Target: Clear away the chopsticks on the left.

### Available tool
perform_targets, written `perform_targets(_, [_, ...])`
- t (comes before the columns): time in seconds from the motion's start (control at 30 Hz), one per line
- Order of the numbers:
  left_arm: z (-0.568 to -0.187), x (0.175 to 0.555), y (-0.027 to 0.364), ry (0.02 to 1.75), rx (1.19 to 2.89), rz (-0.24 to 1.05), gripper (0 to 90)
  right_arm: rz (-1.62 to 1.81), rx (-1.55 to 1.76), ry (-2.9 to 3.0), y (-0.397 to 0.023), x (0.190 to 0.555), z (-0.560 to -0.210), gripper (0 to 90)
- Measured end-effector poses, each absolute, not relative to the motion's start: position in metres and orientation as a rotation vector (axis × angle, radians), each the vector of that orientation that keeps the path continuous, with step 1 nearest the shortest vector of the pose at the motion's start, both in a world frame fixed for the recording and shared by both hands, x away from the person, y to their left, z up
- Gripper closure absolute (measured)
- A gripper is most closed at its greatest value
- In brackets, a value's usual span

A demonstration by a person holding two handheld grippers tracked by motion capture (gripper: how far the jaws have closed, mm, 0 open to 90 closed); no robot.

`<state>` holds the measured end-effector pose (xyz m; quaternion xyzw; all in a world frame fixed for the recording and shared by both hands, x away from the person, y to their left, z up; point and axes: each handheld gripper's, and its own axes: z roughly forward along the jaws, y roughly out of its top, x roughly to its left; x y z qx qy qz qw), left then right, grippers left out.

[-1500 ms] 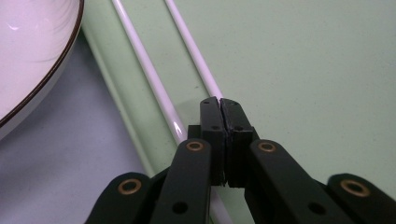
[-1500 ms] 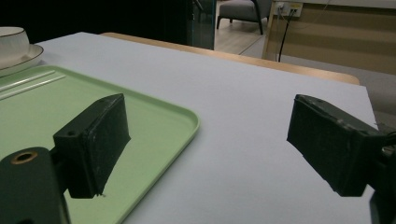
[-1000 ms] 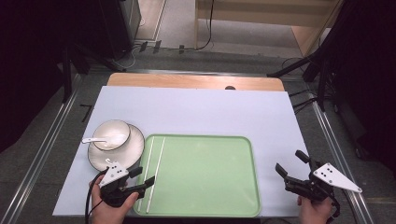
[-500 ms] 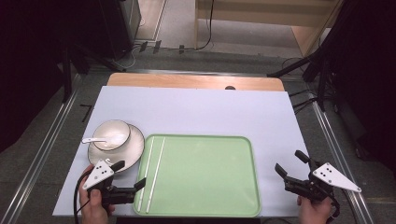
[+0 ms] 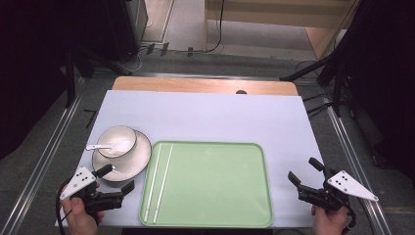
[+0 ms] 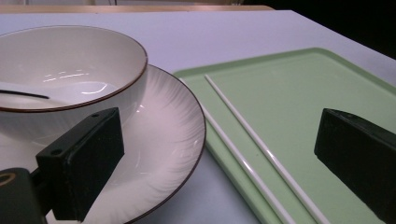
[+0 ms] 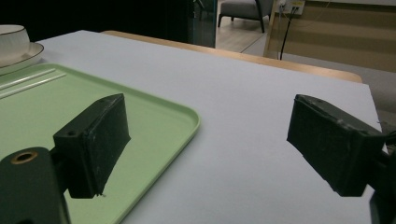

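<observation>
Left gripper (image 5: 117,180), lower left of the high view: jaws have just been opening and are now spread wide, nothing between them. It is set just off the near rim of the plate (image 5: 139,159), aimed toward the tray's left edge.

In the left gripper view, the chopsticks (image 6: 252,149) are seen lying side by side along the left margin of the green tray (image 6: 327,88), flat and parallel, apparently laid out as part of a place setting. The bowl (image 5: 117,141) is stacked on the plate, with a spoon (image 5: 98,146) resting in it, handle over the rim.

Right gripper (image 5: 306,172), lower right: jaws wide, empty, parked over bare table (image 5: 220,117) clear of the tray, judged to be waiting.
</observation>
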<state>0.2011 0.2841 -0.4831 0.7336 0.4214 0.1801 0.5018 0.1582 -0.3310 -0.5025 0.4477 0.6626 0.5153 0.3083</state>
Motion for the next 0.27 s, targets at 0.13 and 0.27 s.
perform_targets(0.13, [-0.4842, 0.2028, 0.2896, 1.037, 1.763, 0.437, 2.1, 1.362, 1.182, 1.754, -0.3312, 0.1587, -0.5029, 13.0])
perform_targets(0.27, [-0.484, 0.2033, 0.2906, 1.039, 1.76, 0.436, 2.1, 1.364, 1.189, 1.755, -0.3311, 0.1591, -0.5035, 12.9])
